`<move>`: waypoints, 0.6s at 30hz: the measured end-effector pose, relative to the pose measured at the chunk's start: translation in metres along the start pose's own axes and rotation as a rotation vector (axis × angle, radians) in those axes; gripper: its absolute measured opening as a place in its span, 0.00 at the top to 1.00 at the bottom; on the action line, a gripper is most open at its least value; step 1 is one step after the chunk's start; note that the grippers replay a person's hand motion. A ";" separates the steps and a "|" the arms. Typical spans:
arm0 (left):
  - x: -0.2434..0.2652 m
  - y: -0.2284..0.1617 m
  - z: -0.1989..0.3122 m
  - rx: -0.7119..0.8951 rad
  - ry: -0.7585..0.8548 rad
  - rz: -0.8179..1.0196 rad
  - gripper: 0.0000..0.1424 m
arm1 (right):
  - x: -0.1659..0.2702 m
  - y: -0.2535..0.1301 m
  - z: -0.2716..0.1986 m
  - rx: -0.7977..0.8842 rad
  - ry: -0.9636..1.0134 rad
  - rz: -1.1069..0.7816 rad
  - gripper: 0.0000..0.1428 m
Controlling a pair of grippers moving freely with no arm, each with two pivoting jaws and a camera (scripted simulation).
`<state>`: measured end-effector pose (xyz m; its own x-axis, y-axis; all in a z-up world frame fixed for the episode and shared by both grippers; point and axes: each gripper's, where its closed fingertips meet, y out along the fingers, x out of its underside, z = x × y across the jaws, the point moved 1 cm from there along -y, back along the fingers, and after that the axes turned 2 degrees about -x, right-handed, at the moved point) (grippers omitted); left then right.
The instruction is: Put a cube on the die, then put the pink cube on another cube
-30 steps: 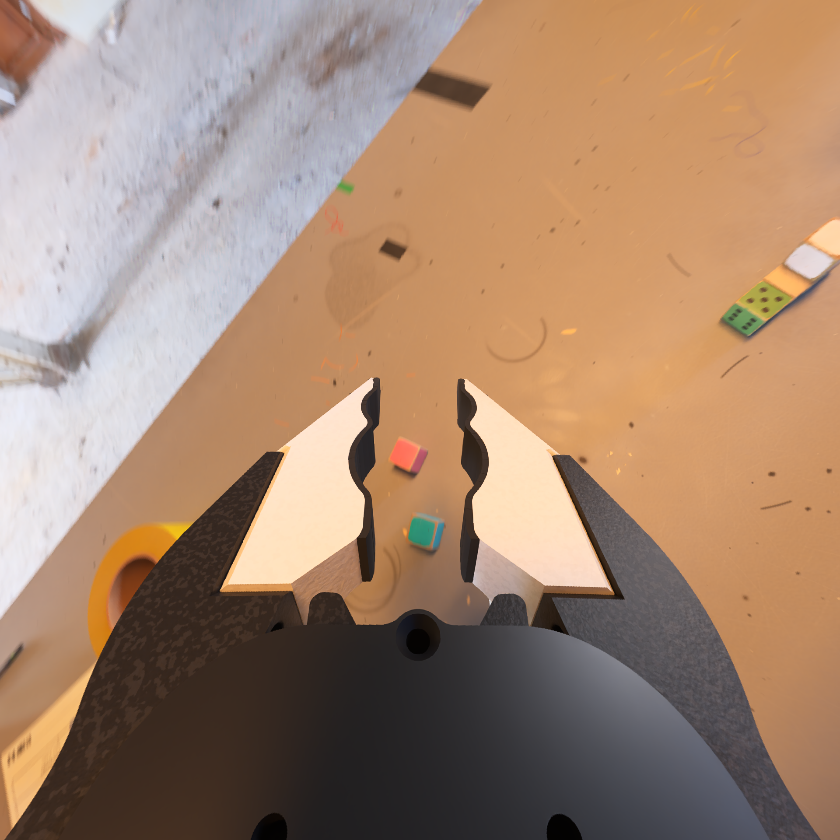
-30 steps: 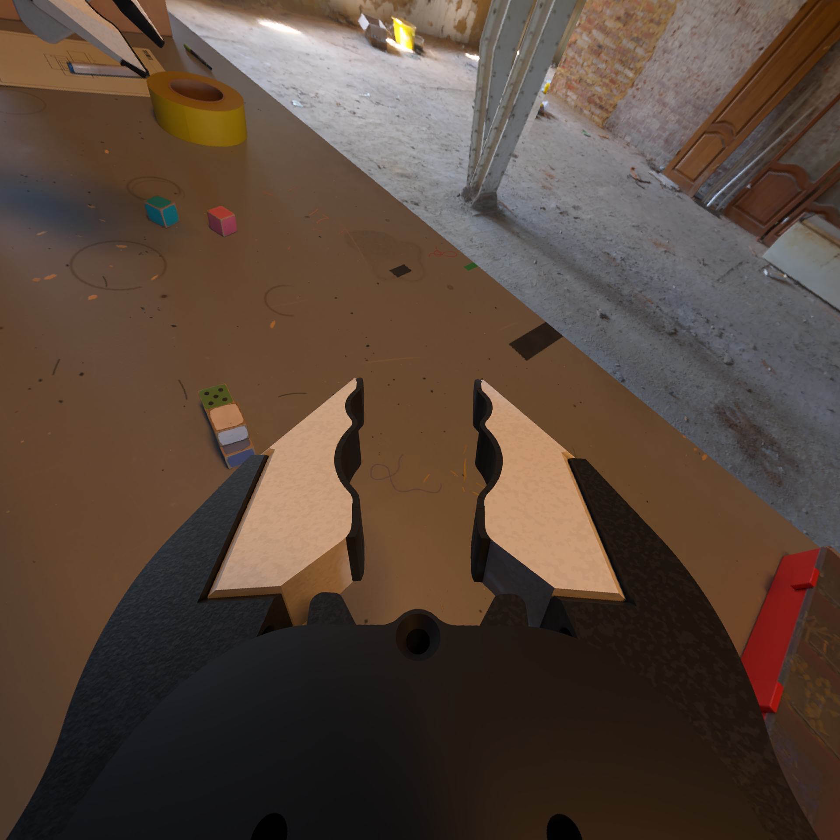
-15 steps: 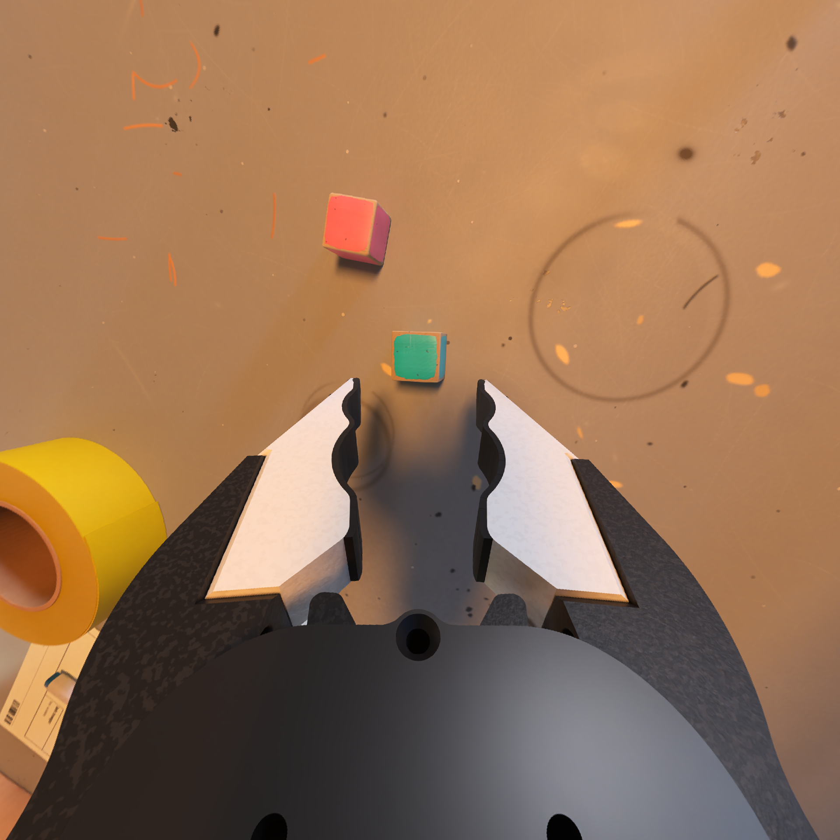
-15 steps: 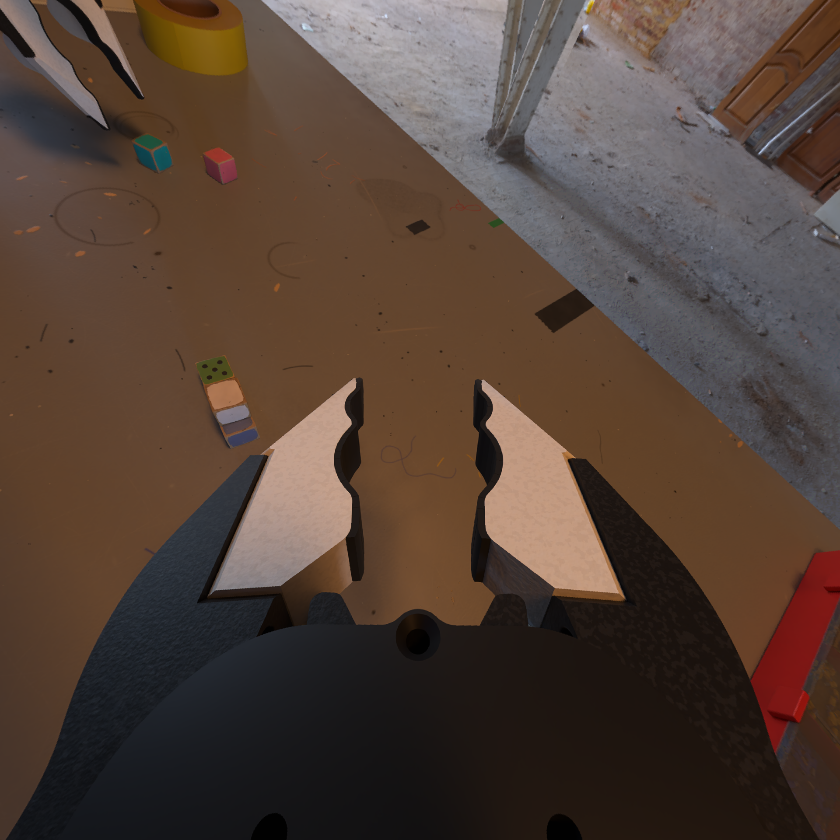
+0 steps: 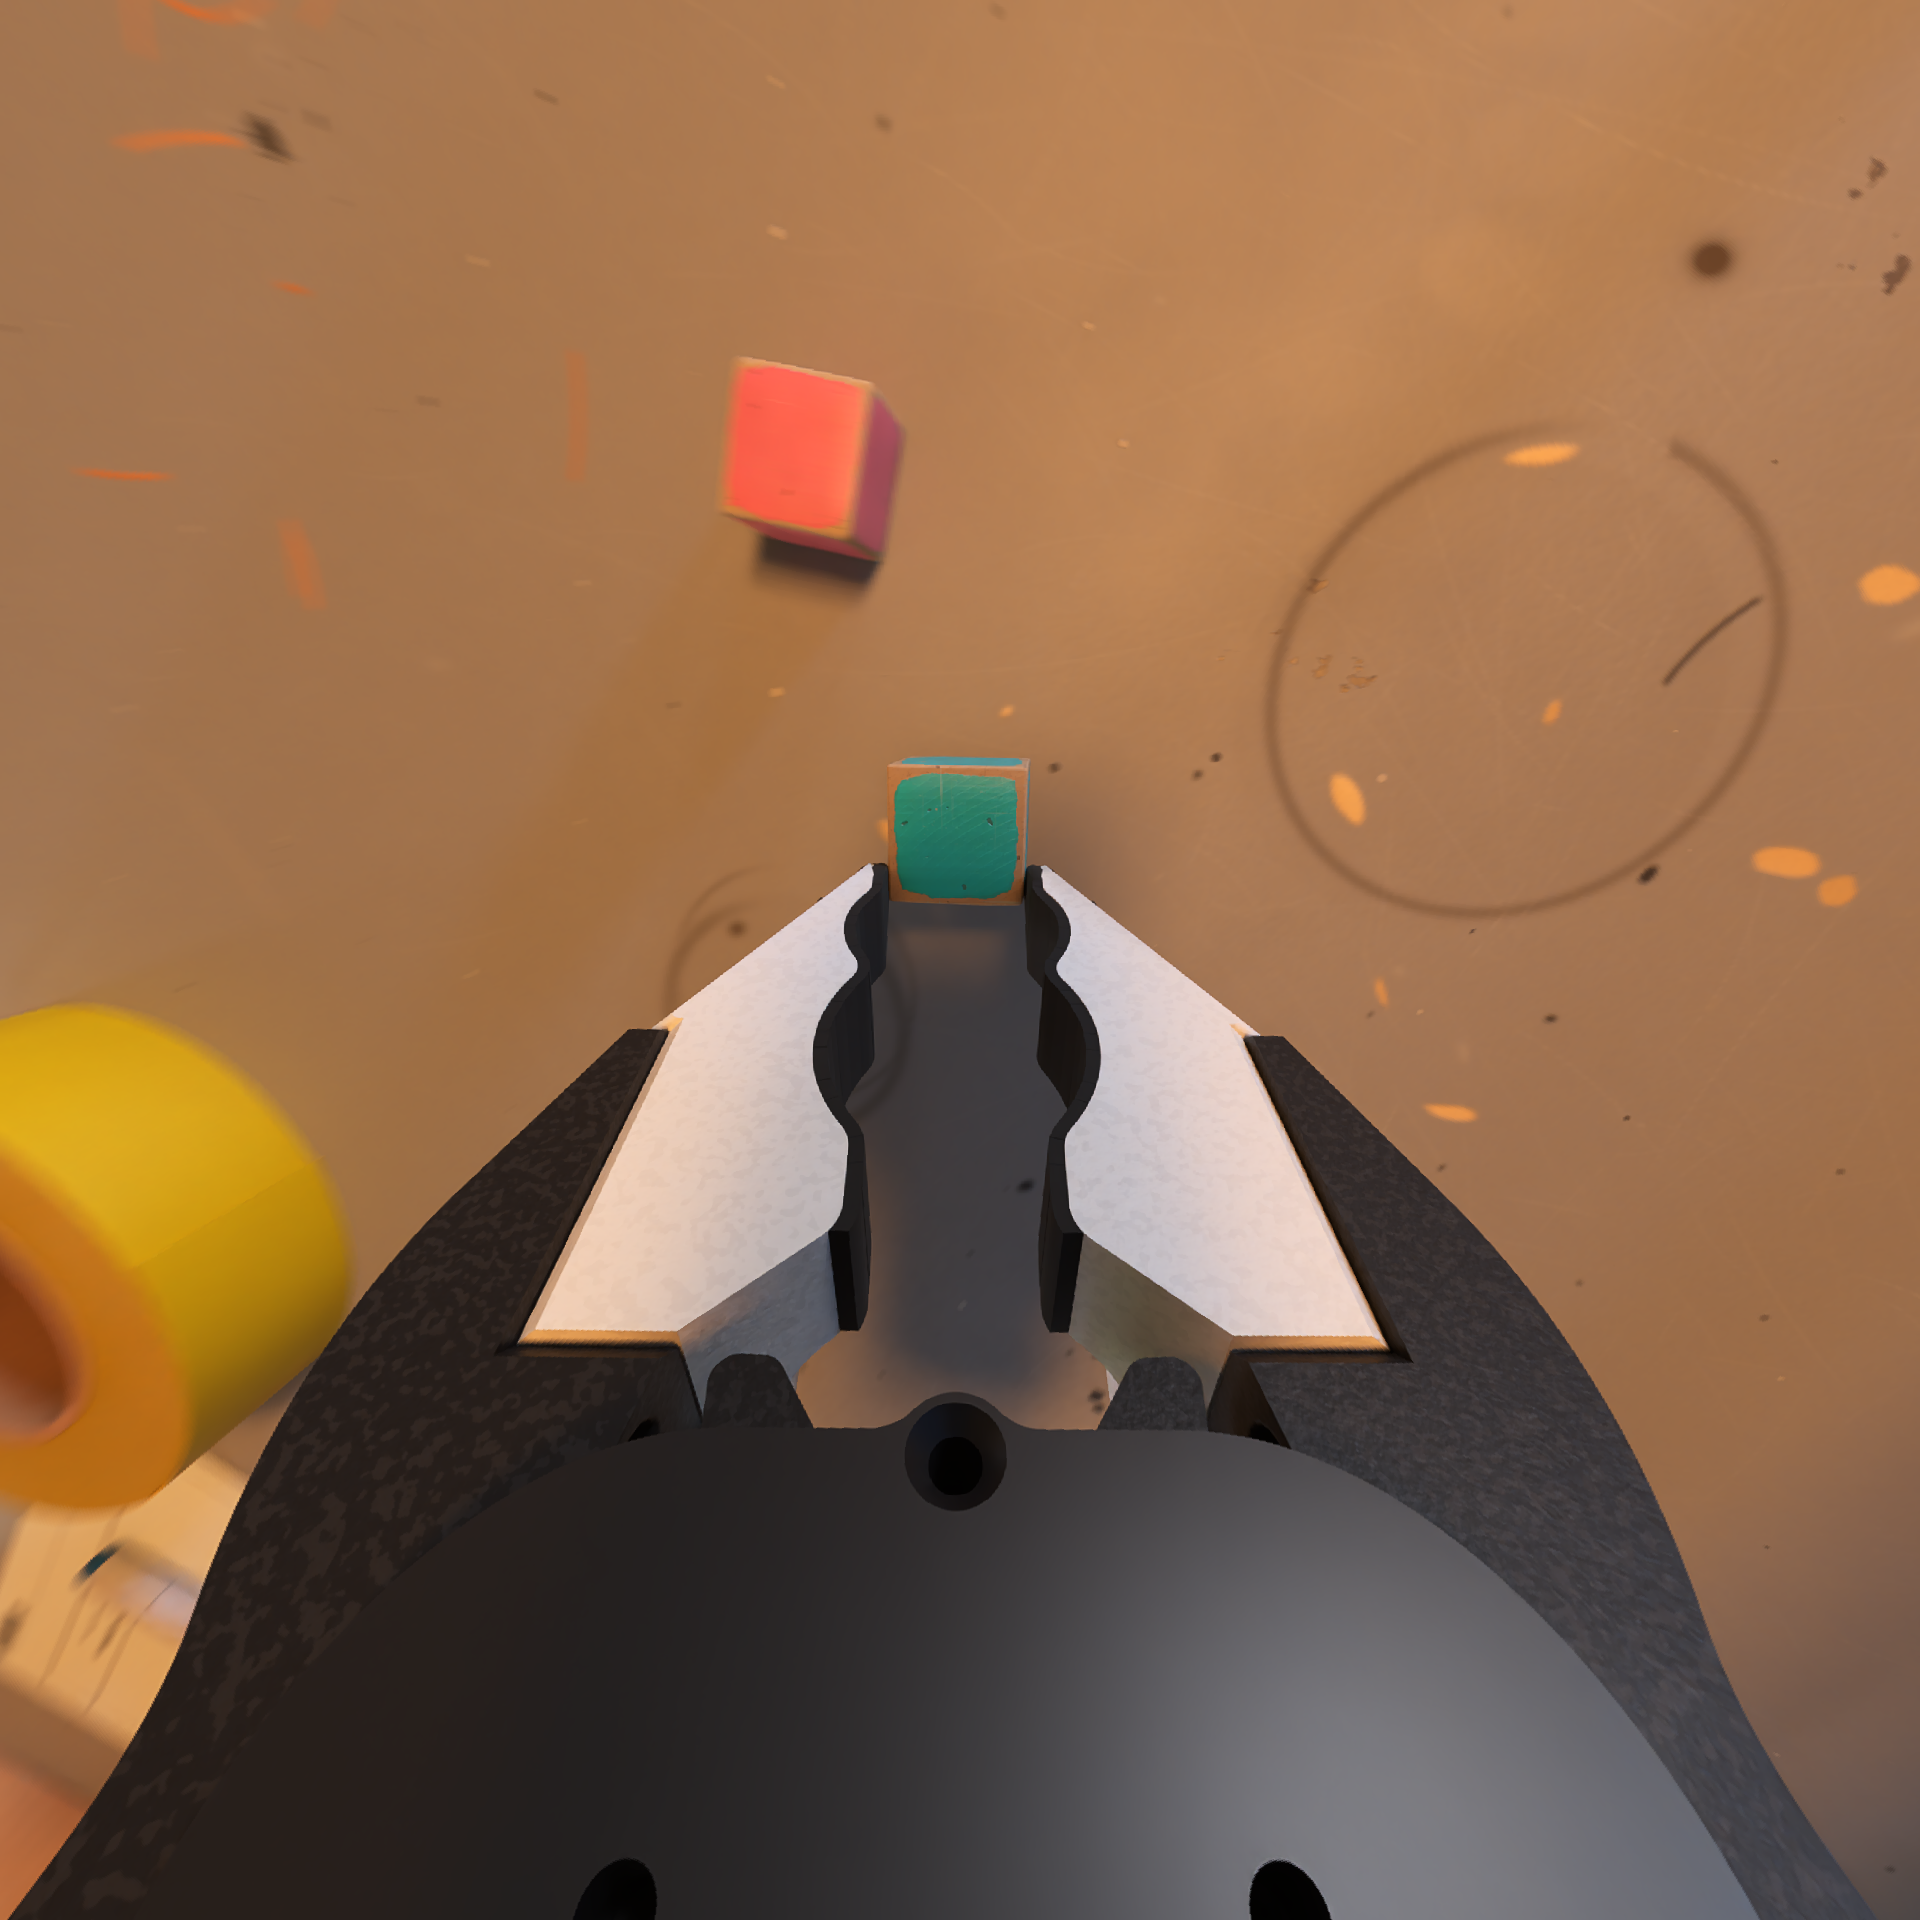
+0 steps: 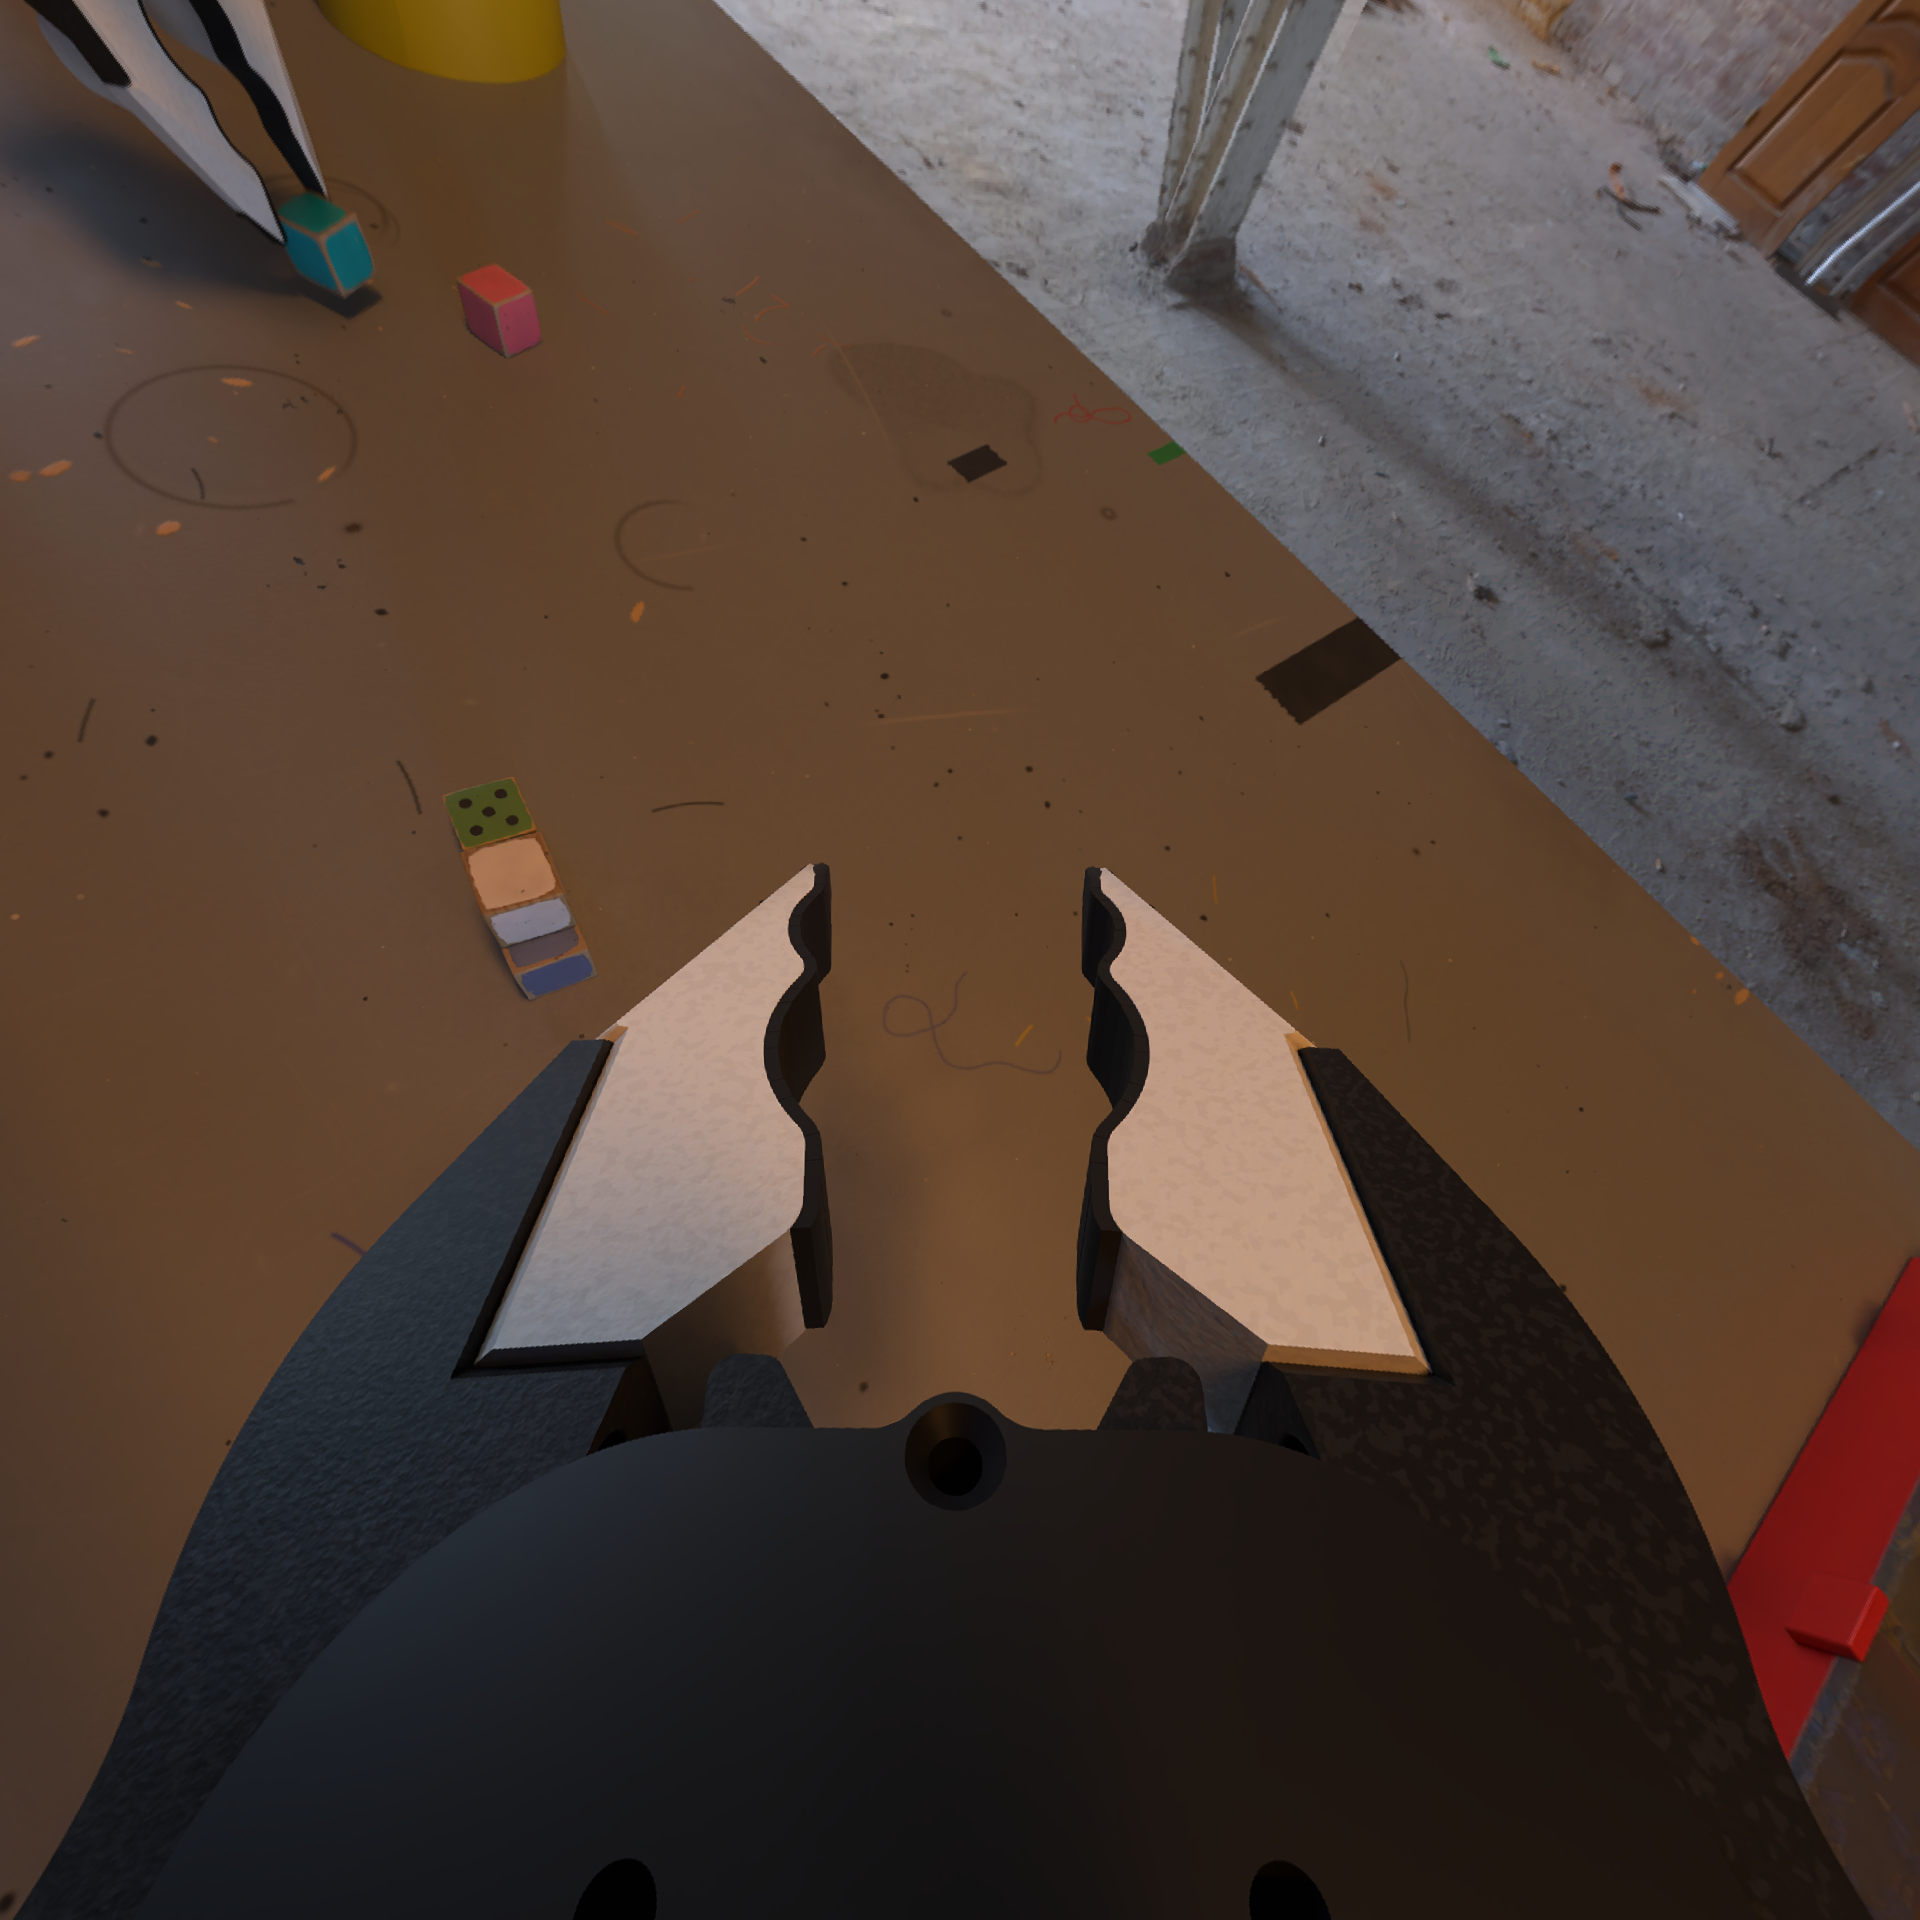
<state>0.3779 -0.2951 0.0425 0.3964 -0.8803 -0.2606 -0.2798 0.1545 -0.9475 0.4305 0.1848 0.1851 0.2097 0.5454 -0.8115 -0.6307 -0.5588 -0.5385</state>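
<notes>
left gripper: teal cube is clamped at the fingertips, lifted clear of the table | right gripper: held open, empty | die: seen just left-forward of right gripper, well apart from teal cube | pink cube: left on table beyond teal cube

1. Left wrist view: looks steeply down along the left gripper onto the brown table, close to the surface. The teal cube sits at the fingertips, the pink cube just beyond, and the yellow tape roll is blurred at the left edge.
2. Right wrist view: higher and farther back, angled forward over the right gripper, along the table to the concrete floor beyond its edge.
3. Shared: teal cube, pink cube, tape roll; the left gripper shows far off, top left.
4. Right view only: the die with the stack of cubes.
</notes>
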 end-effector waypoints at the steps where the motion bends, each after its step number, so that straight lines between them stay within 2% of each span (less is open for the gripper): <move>1: -0.001 -0.010 -0.006 -0.045 0.001 0.001 0.82 | -0.001 -0.002 0.000 0.001 0.000 0.007 0.66; 3: -0.010 -0.040 -0.020 -0.145 -0.020 0.033 0.82 | -0.003 -0.005 0.001 0.007 0.002 0.021 0.66; 6: -0.046 -0.101 -0.025 -0.250 -0.046 0.186 0.82 | -0.008 -0.010 0.002 0.013 -0.001 0.044 0.66; 8: -0.083 -0.133 0.003 -0.190 0.010 0.296 0.82 | -0.012 -0.013 0.000 0.013 -0.008 0.058 0.66; 10: -0.121 -0.148 0.046 -0.123 0.125 0.377 0.82 | -0.016 -0.015 -0.003 0.010 -0.019 0.070 0.66; 13: -0.171 -0.133 0.124 0.020 0.324 0.424 0.82 | -0.021 -0.015 -0.008 -0.002 -0.035 0.083 0.66; 15: -0.195 -0.105 0.167 0.082 0.420 0.411 0.82 | -0.022 -0.016 -0.011 -0.011 -0.039 0.084 0.66; 18: -0.220 -0.057 0.205 0.134 0.515 0.349 0.82 | -0.021 -0.017 -0.013 -0.018 -0.043 0.083 0.66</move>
<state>0.4858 -0.0188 0.1164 -0.1793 -0.8656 -0.4676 -0.1912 0.4968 -0.8465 0.4465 0.1745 0.2086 0.1251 0.5226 -0.8433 -0.6309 -0.6141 -0.4742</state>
